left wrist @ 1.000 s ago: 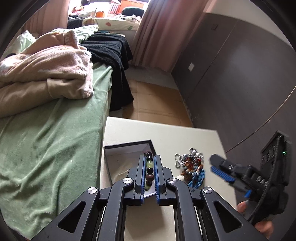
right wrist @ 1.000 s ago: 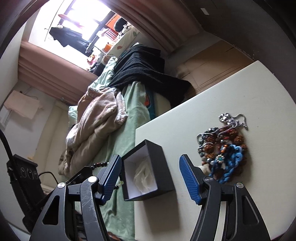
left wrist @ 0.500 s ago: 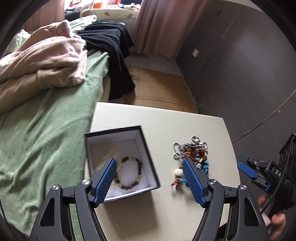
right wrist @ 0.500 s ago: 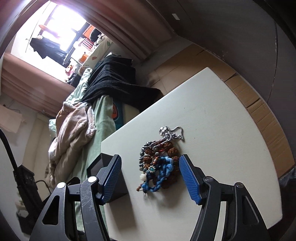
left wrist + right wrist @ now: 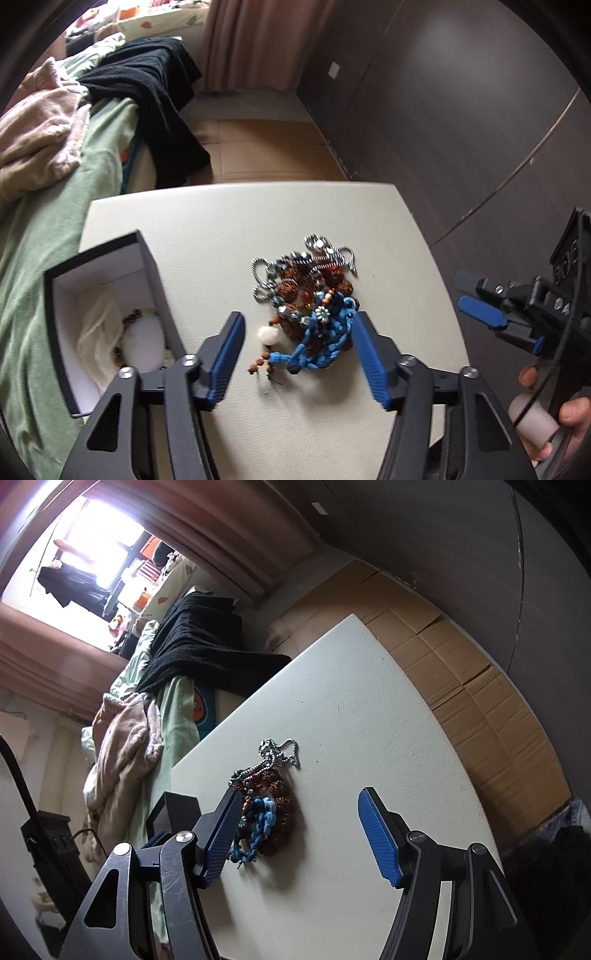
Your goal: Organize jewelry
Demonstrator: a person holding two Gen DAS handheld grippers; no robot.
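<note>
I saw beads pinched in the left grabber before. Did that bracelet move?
Yes. The beaded bracelet now lies inside the black box, and the left gripper is open, shifted right of the box to face the jewelry pile.

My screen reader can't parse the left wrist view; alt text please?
The open left gripper hovers over a tangled jewelry pile on a white table. A black box at left holds a beaded bracelet; the right gripper waits at right.

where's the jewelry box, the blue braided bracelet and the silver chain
jewelry box point(image 5: 149, 273), left wrist view, on its dark right wall
blue braided bracelet point(image 5: 325, 345), left wrist view, on the woven blue cord at the pile's near edge
silver chain point(image 5: 284, 755), right wrist view, on the loop at the pile's far end
</note>
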